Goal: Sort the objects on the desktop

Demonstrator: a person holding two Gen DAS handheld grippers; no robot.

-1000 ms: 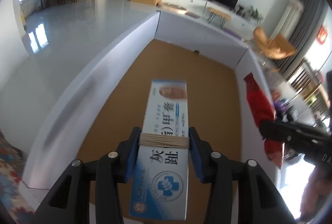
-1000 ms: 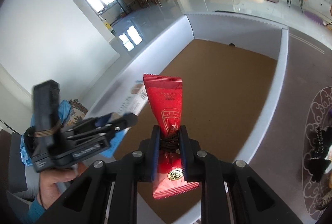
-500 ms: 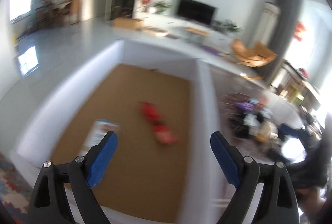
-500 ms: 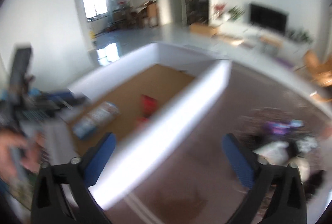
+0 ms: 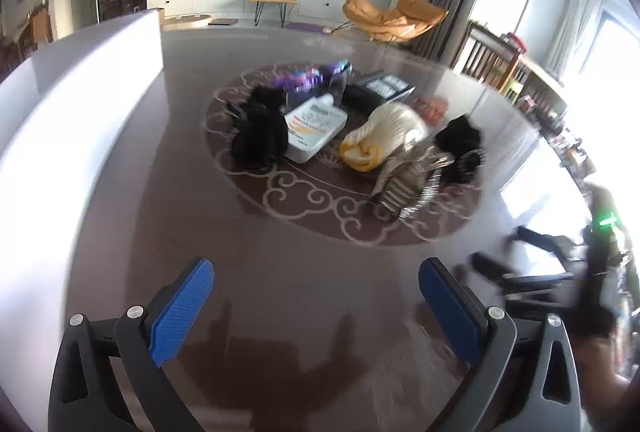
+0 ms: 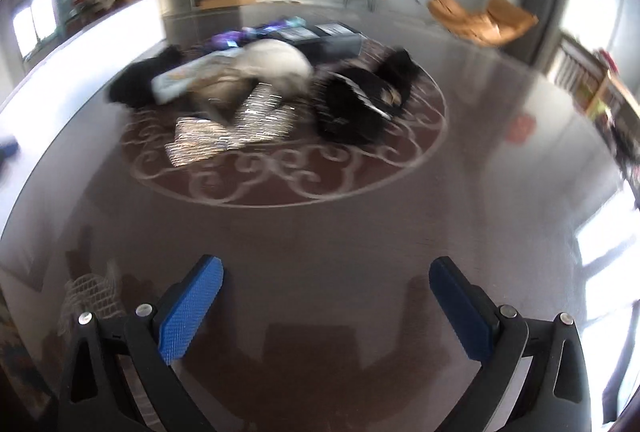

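Note:
My left gripper [image 5: 316, 296] is open and empty above the dark brown tabletop [image 5: 280, 272]. My right gripper [image 6: 326, 296] is open and empty too; it also shows blurred at the right edge of the left wrist view [image 5: 540, 272]. A pile of objects lies on the round patterned area: a white box with orange print [image 5: 316, 123], a cream and yellow rolled cloth [image 5: 384, 135], black items [image 5: 260, 135], a shiny silver pouch [image 6: 232, 131], a purple packet [image 5: 300, 79]. The white-walled sorting box [image 5: 80, 79] stands at the left; its inside is hidden.
A dark tray-like box [image 6: 332, 35] sits behind the pile. The table's far edge curves round the back. Beyond it are a living room, an orange chair [image 5: 396, 15] and a TV unit.
Both grippers let go of their loads, the medicine box and the red packet, into the white-walled box. Both opened and swung right, away from the box, toward the pile.

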